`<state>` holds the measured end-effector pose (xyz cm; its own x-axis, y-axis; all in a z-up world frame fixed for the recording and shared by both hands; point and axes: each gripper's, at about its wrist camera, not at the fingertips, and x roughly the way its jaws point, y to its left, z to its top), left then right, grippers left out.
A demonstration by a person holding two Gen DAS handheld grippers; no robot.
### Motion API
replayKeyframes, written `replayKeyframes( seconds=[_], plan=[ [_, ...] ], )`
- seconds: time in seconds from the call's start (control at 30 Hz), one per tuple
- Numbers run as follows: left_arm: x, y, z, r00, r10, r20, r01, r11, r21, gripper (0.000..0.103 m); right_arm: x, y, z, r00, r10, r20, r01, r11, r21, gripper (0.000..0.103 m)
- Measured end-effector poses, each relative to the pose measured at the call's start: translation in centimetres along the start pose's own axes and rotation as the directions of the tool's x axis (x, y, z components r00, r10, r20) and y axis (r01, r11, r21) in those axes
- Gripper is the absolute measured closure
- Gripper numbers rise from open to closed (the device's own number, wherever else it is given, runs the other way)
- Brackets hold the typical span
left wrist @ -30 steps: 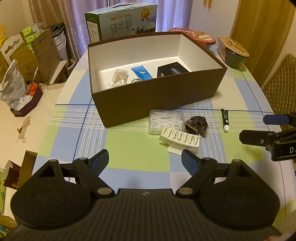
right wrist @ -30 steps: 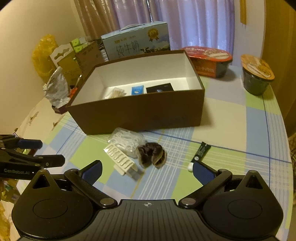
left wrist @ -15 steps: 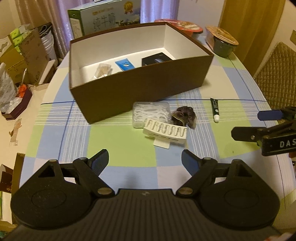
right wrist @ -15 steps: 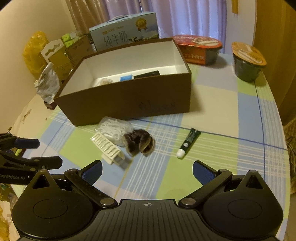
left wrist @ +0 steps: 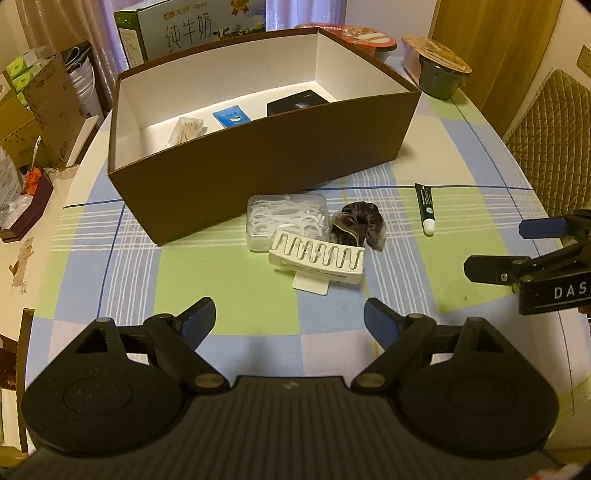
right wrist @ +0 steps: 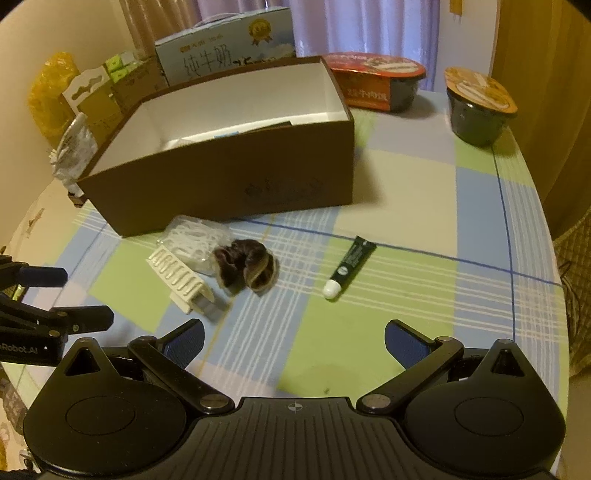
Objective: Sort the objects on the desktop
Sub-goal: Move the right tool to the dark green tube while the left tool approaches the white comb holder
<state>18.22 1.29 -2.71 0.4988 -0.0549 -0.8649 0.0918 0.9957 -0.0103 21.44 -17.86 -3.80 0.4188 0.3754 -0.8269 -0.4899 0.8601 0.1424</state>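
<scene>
white hair clip [left wrist: 317, 259] beyond left hand-held gripper [left wrist: 290, 320]

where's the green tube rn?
In both wrist views the green tube lies alone on the tablecloth, right of the scrunchie, before the brown box.

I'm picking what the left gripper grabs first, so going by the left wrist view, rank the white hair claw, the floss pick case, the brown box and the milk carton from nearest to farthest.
From the left gripper:
1. White hair claw, straight ahead on the cloth.
2. Floss pick case, just behind the claw, touching it.
3. Brown box, behind the case.
4. Milk carton, beyond the box's back wall, to the left.
</scene>
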Motion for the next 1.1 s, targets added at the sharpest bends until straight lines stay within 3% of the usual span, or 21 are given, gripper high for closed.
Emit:
replayKeyframes(
  seconds=[0.37, 1.1],
  plan=[
    [2.2, -0.4, 0.7, 1.000, -0.024, -0.006, 0.024, 1.000, 0.015, 0.016, 1.7, -1.3, -0.2, 0.999, -0.036, -0.019, 0.037, 0.999, 0.021, 0.002],
    [8.2, -1.1, 2.0, 0.992, -0.120, 0.028, 0.114, 0.981, 0.160, 0.009, 6.0, -5.0, -0.3, 0.993, -0.061, -0.101, 0.073, 0.989, 0.127, 0.002]
  ],
)
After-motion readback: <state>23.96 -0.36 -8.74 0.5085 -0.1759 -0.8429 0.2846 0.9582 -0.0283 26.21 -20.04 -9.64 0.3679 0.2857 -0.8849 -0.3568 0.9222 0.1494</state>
